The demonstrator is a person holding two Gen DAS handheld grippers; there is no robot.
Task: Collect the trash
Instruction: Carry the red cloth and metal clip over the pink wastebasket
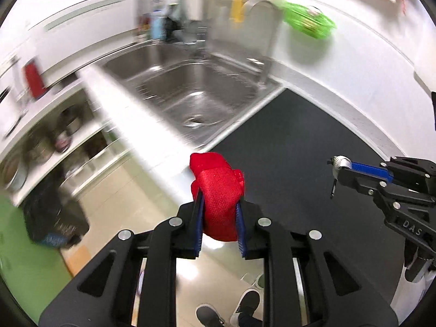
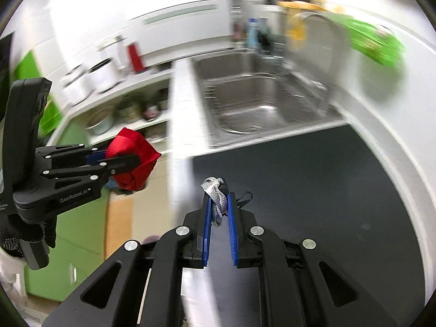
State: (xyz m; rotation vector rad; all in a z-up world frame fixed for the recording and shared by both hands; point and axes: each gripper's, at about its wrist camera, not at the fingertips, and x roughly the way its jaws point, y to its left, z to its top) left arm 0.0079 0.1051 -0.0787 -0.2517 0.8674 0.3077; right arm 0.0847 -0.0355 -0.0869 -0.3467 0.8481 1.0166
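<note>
Kitchen w/ white cabinets, green lower doors at far left, open shelves of pots beside them; both views blurred. Lowest left on the floor sits a dark bin or bag (image 1: 55,219), details unclear.

Left hand-held gripper (image 1: 219,212) is clenched on a crumpled red woven-fabric scrap (image 1: 218,190), pinched between the blue pads (image 1: 241,226) across its middle, w/ a bulge of cloth sticking out past the tips. It hangs off the bench's front edge, over the floor. Judging by folds: soft, light, squashy, not slippery; a mid-bundle pinch like this looks secure, a loose corner would be riskier.

Centre: stainless steel sink basin (image 1: 174,87) set in the white bench, then a dark grey mat (image 1: 294,147) covering the bench right of the sink.

Right hand-held gripper (image 2: 219,207) is clamped on a thin grey braided strap loop (image 2: 216,199) w/ a small black metal clip (image 2: 245,198) just beside it, held above the mat's front-left corner. Limp, very light, narrow; prob. can slide thru pads, so grip near the knotted fold, not the free end.

Far right back: green plastic dish (image 1: 309,20) near the bench's rear edge.
</note>
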